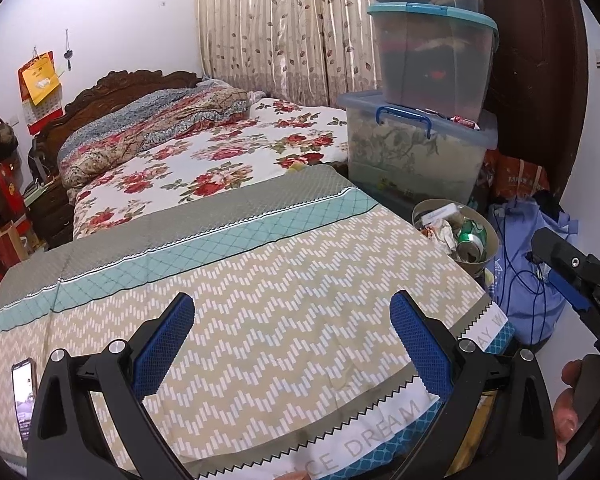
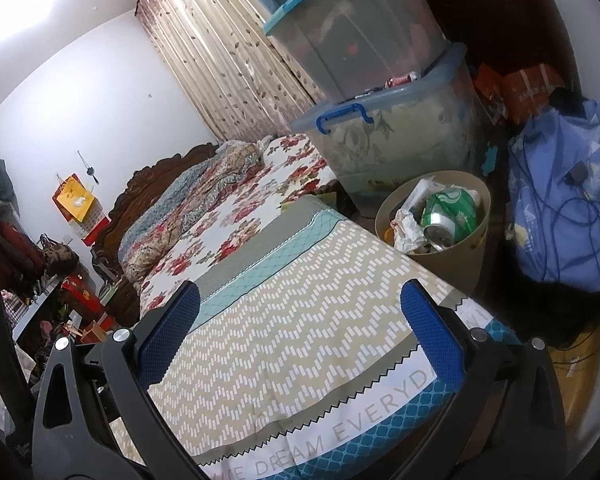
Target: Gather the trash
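A beige round waste bin (image 2: 460, 256) stands beside the bed, holding a green can (image 2: 448, 208), crumpled paper (image 2: 406, 220) and other wrappers. In the left wrist view the same bin (image 1: 488, 258) shows past the bed's right edge, with the green can (image 1: 473, 234) inside. My left gripper (image 1: 294, 332) hovers open over the zigzag-patterned bedspread (image 1: 260, 280), nothing between its blue pads. My right gripper (image 2: 300, 316) is open too, above the same bedspread (image 2: 300, 340), with the bin ahead and to its right. The right gripper's body (image 1: 572, 276) shows at the left view's right edge.
Stacked clear storage boxes (image 2: 380, 120) stand behind the bin. A blue bag with a cord (image 2: 564, 208) lies right of it. A phone (image 1: 23, 396) lies on the bed at lower left. A floral sheet and quilt (image 1: 204, 148) cover the far bed, with cluttered shelves (image 2: 40, 280) to the left.
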### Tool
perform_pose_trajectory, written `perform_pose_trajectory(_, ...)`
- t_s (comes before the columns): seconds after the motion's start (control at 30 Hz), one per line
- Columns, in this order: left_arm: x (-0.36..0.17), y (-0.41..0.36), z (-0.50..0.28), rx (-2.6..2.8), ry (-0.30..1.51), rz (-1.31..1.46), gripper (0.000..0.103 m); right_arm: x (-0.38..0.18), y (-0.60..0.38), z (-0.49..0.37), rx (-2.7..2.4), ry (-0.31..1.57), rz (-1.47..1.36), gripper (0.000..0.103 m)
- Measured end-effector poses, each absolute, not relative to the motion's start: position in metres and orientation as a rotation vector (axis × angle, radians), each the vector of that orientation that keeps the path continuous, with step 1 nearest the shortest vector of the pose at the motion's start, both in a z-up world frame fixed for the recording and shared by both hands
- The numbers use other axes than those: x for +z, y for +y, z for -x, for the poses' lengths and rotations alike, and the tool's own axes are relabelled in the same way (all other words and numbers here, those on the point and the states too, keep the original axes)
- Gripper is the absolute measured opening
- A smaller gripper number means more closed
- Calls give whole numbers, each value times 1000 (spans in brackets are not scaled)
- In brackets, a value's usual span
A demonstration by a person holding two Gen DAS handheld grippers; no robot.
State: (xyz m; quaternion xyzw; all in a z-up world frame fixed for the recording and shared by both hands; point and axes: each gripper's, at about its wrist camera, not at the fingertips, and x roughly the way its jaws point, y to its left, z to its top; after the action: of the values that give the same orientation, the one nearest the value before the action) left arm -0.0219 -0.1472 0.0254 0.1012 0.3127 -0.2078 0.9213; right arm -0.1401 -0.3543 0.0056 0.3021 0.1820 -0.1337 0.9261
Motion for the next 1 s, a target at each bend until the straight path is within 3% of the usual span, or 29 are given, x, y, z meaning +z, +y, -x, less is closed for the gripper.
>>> perform_pose_trajectory(1.0, 29, -141, 23, -404, 630, -205, 94, 5, -354, 141, -274, 381, -625, 99)
